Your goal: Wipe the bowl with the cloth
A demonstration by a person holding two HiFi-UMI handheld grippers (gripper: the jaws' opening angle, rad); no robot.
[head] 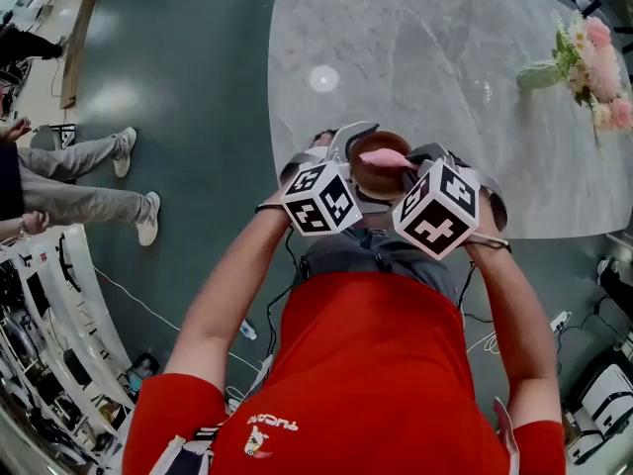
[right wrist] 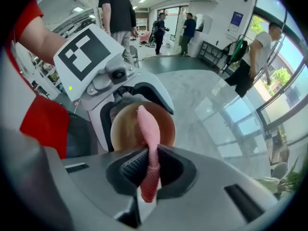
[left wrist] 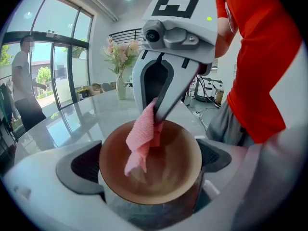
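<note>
A brown bowl [head: 379,178] is held in the air over the near edge of the marble table, in front of the person's chest. My left gripper [head: 364,158] is shut on it; in the left gripper view the bowl [left wrist: 163,177] sits between the two dark pads [left wrist: 85,163], mouth toward the camera. My right gripper [right wrist: 150,166] is shut on a pink cloth [right wrist: 149,134], which hangs into the bowl [right wrist: 126,129]. In the left gripper view the right gripper [left wrist: 161,115] comes in from above and the cloth [left wrist: 141,142] drapes against the bowl's inner wall.
The grey marble table [head: 445,67] carries a bunch of pink flowers [head: 591,62] at its far right. A person's legs [head: 89,181] stretch out on the floor at left. Shelves with gear [head: 49,344] and cables lie near the person's feet. Several people stand in the room [right wrist: 115,8].
</note>
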